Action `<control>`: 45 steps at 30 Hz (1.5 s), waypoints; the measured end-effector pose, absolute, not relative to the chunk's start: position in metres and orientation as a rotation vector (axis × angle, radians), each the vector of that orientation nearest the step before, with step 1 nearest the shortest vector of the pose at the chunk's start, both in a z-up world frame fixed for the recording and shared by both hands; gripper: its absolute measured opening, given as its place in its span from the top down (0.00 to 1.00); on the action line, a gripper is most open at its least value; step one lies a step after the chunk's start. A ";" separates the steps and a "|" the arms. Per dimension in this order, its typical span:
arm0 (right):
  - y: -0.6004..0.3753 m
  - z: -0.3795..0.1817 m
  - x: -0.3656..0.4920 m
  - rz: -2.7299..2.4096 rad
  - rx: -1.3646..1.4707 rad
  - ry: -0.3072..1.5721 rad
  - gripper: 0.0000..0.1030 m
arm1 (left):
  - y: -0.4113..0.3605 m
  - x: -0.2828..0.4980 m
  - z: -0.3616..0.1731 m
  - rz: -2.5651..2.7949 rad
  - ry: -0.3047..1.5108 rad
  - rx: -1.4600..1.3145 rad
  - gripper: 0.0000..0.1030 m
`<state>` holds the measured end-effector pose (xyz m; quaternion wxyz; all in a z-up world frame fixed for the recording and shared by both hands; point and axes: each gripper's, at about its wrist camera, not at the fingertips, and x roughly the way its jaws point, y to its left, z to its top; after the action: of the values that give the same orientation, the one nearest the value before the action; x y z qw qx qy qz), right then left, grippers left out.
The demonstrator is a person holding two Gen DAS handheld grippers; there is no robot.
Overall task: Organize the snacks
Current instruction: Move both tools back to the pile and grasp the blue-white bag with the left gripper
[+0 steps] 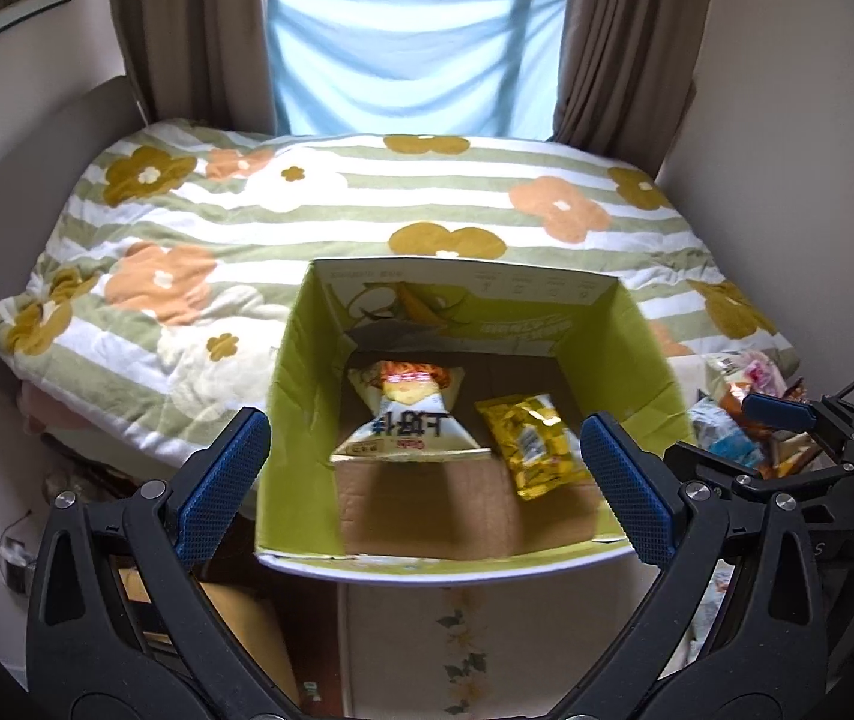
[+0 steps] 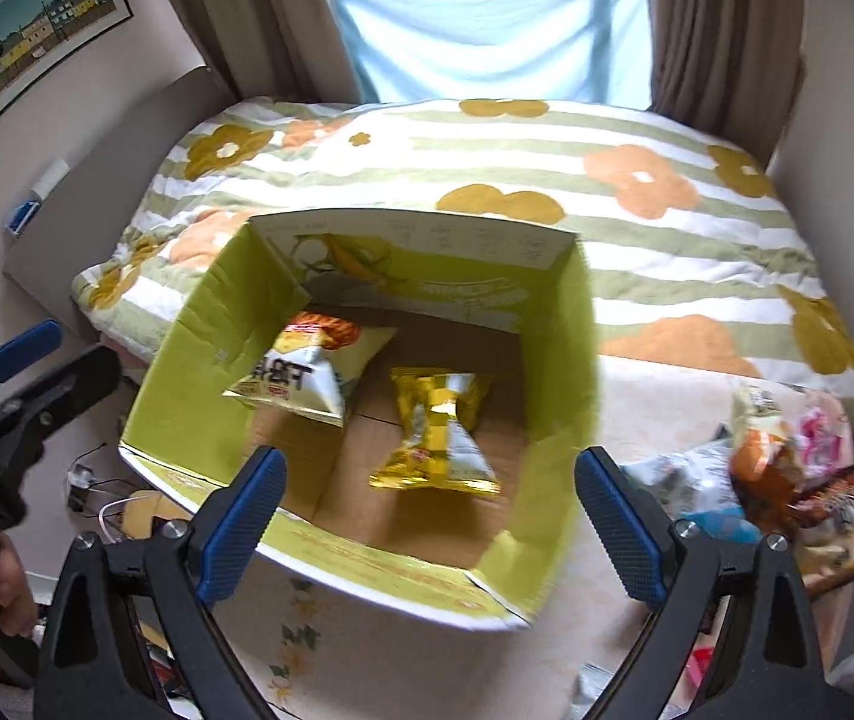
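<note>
Your left gripper [image 1: 427, 480] is spread wide with nothing between its blue pads, hovering above the green-lined box [image 1: 300, 396] at frame centre. Your right gripper [image 2: 427, 516] is equally wide and empty. Inside the box lie a white snack bag [image 2: 300, 381] and a yellow snack bag [image 2: 439, 438], side by side. More snacks [image 2: 787, 468] sit piled at the right edge.
</note>
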<state>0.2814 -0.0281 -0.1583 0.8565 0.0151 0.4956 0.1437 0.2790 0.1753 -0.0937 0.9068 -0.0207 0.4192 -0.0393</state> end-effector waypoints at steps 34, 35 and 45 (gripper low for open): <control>-0.334 -0.196 0.235 0.238 0.102 1.039 0.07 | -0.138 0.266 -0.167 -0.147 1.029 -0.103 0.00; -0.336 -0.201 0.237 0.240 0.112 1.045 0.07 | -0.139 0.271 -0.174 -0.146 1.043 -0.105 0.00; -0.347 -0.257 0.271 0.243 0.137 1.135 0.07 | -0.151 0.326 -0.251 -0.107 1.176 -0.102 0.00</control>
<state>0.2709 -0.3469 -0.2573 0.8339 0.0647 0.5359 0.1148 0.3262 -0.1506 -0.2511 0.8296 -0.0482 0.5540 -0.0505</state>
